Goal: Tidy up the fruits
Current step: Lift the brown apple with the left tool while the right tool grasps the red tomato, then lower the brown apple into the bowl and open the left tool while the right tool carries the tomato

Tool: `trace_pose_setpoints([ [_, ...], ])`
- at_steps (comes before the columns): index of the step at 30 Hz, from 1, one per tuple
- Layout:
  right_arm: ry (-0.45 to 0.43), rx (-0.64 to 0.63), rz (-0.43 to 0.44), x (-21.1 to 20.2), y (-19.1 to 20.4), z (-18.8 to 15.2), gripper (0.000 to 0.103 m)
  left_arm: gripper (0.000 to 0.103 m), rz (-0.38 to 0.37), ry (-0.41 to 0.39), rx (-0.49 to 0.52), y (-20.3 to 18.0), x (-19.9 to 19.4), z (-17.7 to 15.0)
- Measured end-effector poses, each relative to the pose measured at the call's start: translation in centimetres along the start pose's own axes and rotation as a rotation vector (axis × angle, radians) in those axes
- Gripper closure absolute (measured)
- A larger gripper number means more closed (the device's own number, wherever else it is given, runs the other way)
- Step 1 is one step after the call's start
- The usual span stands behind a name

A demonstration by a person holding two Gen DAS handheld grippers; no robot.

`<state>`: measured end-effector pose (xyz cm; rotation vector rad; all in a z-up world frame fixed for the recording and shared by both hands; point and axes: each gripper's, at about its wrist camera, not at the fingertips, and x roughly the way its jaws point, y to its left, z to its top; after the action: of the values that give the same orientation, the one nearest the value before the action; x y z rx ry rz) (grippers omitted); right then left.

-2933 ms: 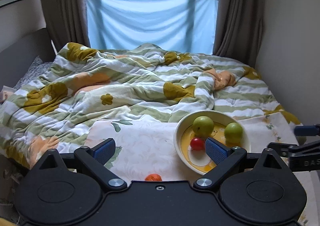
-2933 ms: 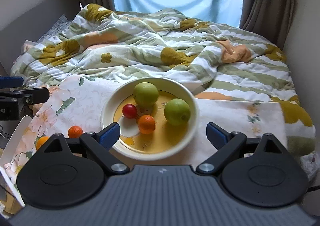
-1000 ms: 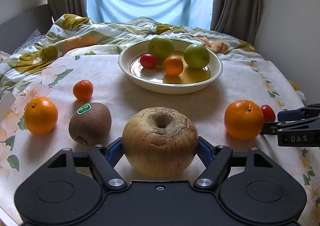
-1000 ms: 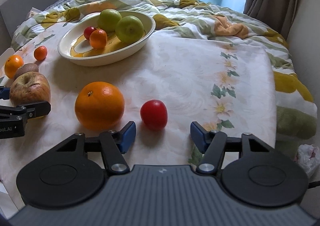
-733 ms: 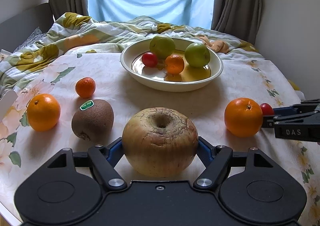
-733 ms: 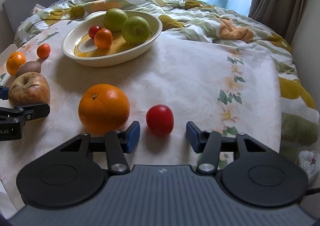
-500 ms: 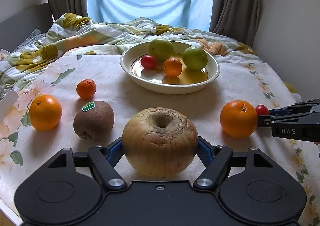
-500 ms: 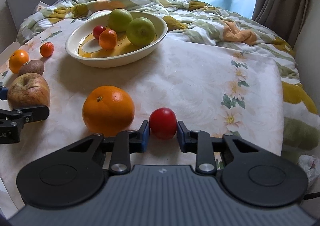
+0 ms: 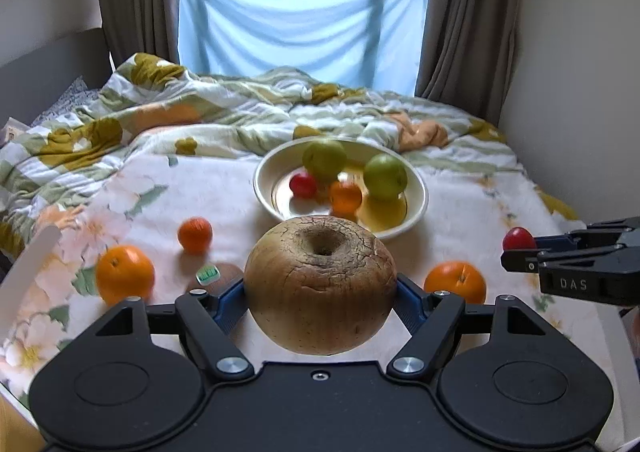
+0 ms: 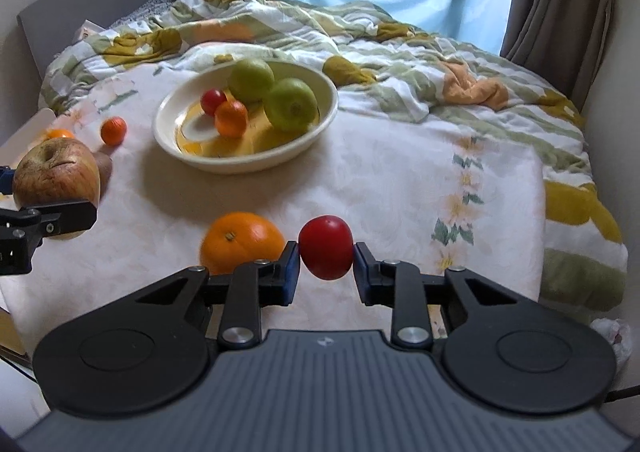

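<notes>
One wrinkled brown apple [image 9: 320, 284], glossy red tomato [image 10: 326, 247]

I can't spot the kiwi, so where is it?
In the left wrist view the kiwi lies on the cloth, half hidden behind the left gripper's apple.

Left wrist view: low over bed, facing window, bowl [image 9: 416, 208] ahead. Right wrist view: slightly higher, from right, angled left. Both share bowl, large orange [image 9: 455, 281], opposite gripper at frame edge.
</notes>
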<state>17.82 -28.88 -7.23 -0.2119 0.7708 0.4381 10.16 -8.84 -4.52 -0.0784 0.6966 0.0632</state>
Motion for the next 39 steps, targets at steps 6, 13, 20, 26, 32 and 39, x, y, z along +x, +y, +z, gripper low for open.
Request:
trace_pose_setpoints([
  [6,-0.032,-0.008,-0.011,-1.9,1.0,1.7,0.059,0.024,-0.020,-0.039,0.023,0.9,-0.9,2.3],
  [13,-0.057,0.018,-0.022,-2.9,2.3,4.5,0.059,0.024,-0.053,-0.054,0.053,1.9,-0.5,5.4],
  [20,-0.068,0.046,-0.034,-2.1,3.6,7.5,0.059,0.024,-0.096,-0.028,0.090,3.3,1.9,8.0],
  [26,-0.059,0.077,-0.061,-0.2,4.4,9.7,0.059,0.024,-0.140,0.015,0.128,4.4,5.4,9.4],
  [32,-0.041,0.115,-0.092,2.0,4.8,11.4,0.059,0.024,-0.183,0.077,0.165,5.2,9.3,10.3],
  [39,-0.014,0.153,-0.127,4.6,5.0,12.4,0.059,0.024,-0.231,0.154,0.205,5.4,13.1,10.3],
])
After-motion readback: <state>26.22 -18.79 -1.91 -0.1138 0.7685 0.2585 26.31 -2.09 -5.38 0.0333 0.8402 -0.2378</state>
